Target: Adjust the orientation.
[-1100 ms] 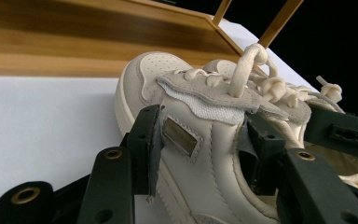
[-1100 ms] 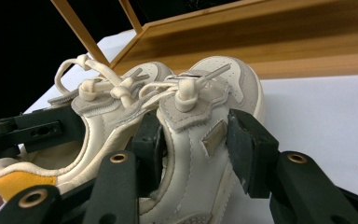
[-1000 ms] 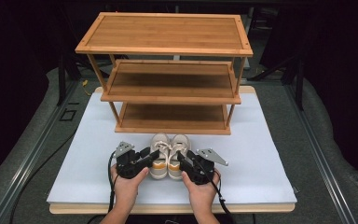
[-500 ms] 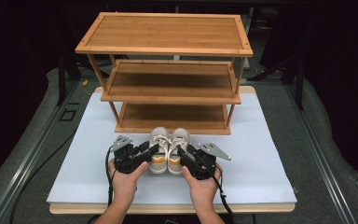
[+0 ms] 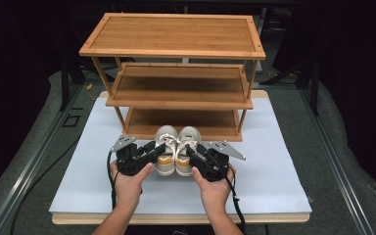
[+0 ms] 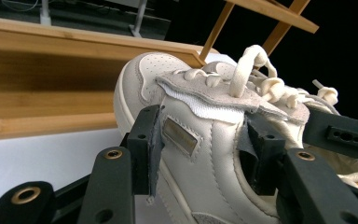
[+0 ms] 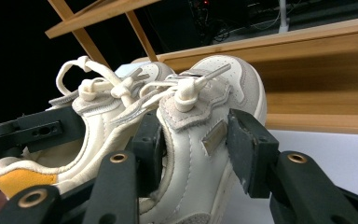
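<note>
Two cream sneakers sit side by side on the white tabletop (image 5: 284, 166), toes pointing at the lowest of the three shelves of one bamboo shoe rack (image 5: 176, 73), just in front of it. The left sneaker (image 5: 166, 149) is clamped by the left tool (image 5: 159, 148): in the left gripper view its two jaws press the outer side panel and the inner collar wall. The right sneaker (image 5: 188, 149) is held the same way by the right tool (image 5: 191, 151), its jaws closed on the shoe's side wall, one inside the opening and one outside. Each tool is held in one hand, the left hand (image 5: 127, 183) and the right hand (image 5: 214, 188), both low over the tabletop. Both sneakers are laced, and orange heel lining shows in each.
</note>
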Demonstrator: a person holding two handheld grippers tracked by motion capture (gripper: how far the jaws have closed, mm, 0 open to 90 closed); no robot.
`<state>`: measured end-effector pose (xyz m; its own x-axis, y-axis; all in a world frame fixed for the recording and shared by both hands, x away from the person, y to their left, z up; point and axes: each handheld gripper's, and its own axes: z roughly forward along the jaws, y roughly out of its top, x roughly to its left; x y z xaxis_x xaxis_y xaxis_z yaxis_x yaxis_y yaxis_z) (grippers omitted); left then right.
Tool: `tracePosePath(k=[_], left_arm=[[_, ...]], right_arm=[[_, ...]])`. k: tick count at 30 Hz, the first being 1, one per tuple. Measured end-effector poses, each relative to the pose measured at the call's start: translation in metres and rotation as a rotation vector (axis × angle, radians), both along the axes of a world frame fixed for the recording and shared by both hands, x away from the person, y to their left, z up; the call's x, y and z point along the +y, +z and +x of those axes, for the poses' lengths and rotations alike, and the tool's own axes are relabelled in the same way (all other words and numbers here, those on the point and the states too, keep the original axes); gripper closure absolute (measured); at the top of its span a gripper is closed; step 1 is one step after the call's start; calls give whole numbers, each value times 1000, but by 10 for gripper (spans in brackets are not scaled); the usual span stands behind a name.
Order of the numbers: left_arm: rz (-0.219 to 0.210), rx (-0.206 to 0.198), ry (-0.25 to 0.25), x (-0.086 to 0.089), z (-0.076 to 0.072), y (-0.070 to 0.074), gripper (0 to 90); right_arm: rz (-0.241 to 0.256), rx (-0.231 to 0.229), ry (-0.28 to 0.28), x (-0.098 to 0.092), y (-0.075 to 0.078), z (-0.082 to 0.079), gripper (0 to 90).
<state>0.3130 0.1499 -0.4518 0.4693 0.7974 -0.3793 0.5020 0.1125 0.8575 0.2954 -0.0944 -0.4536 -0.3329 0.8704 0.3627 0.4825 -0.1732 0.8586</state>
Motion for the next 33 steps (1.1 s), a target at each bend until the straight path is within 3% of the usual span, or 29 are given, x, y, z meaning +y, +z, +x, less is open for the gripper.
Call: tracePosePath(k=[33], left_arm=[[-15,-63,-10,-1,4,52,542]], right_arm=[[10,-63,2,-3,53,4,572]])
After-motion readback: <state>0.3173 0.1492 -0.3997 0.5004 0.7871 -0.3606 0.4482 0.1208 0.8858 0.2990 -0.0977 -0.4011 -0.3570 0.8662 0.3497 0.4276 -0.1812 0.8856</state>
